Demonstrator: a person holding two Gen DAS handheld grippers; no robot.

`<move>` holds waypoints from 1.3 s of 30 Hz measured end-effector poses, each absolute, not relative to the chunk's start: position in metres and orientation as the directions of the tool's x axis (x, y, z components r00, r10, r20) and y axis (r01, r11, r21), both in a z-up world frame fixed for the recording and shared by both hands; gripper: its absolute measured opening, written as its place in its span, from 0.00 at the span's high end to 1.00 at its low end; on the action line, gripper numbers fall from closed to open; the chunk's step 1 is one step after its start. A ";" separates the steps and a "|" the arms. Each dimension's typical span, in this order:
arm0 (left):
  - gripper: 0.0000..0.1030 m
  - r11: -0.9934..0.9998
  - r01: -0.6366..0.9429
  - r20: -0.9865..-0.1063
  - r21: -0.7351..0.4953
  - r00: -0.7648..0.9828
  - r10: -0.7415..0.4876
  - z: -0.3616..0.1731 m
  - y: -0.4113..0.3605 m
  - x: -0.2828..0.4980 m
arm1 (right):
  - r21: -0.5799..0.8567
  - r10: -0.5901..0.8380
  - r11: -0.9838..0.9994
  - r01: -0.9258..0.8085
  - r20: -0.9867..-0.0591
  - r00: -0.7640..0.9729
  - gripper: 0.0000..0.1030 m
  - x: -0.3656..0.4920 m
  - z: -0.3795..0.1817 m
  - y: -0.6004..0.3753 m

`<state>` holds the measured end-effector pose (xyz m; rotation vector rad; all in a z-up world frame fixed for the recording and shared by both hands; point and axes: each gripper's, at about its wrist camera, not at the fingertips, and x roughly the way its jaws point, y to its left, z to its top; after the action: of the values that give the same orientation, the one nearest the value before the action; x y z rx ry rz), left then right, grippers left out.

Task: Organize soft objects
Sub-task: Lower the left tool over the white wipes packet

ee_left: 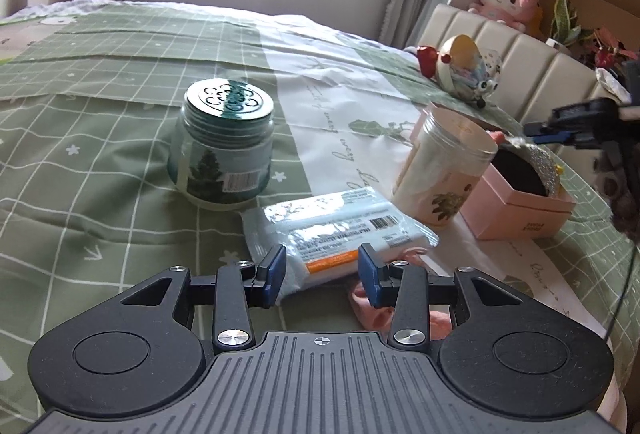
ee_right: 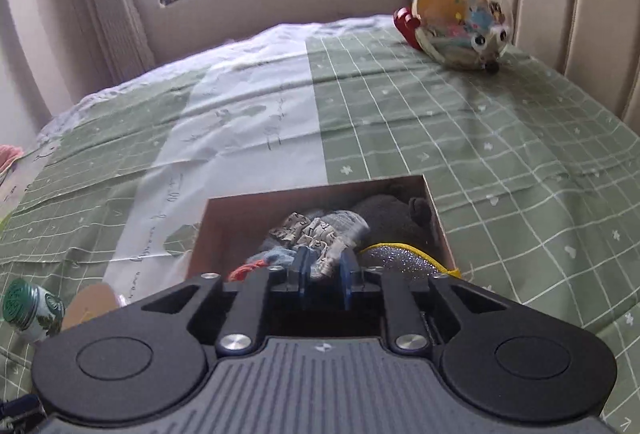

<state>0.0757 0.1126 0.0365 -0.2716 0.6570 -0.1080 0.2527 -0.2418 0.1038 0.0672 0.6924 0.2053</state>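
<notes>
Left hand-held gripper (ee_left: 322, 276) spread around wipes pack (ee_left: 340, 226); right hand-held gripper (ee_right: 324, 270) parted above box-bound socks (ee_right: 316, 234).

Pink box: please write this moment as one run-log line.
pink box: open, clothes inside | right hand-held gripper: over box, jaws apart | left hand-held gripper: open, above wipes pack

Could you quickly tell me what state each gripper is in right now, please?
Left gripper: open, holding nothing, over the wipes pack.
Right gripper: partly open over the pink box, apparently gripping nothing.
</notes>
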 end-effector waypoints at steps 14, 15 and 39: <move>0.58 0.960 -0.081 -0.629 -0.268 0.770 -0.111 0.033 0.134 0.079 | 0.152 0.507 0.816 -0.558 -0.653 0.563 0.54 0.138 0.057 -0.108; 0.58 0.963 -0.080 -0.632 -0.259 0.767 -0.107 0.033 0.134 0.078 | 0.174 0.511 0.819 -0.547 -0.655 0.556 0.54 0.138 0.055 -0.101; 0.58 0.975 0.024 -0.611 -0.220 0.776 -0.157 0.040 0.111 0.110 | 0.002 0.287 0.927 -0.376 -0.648 0.705 0.87 0.093 0.018 -0.166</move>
<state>0.1103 0.1109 0.0400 -0.2046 0.6772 -0.0983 0.0934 -0.1663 0.0178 -0.1334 0.6963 0.3697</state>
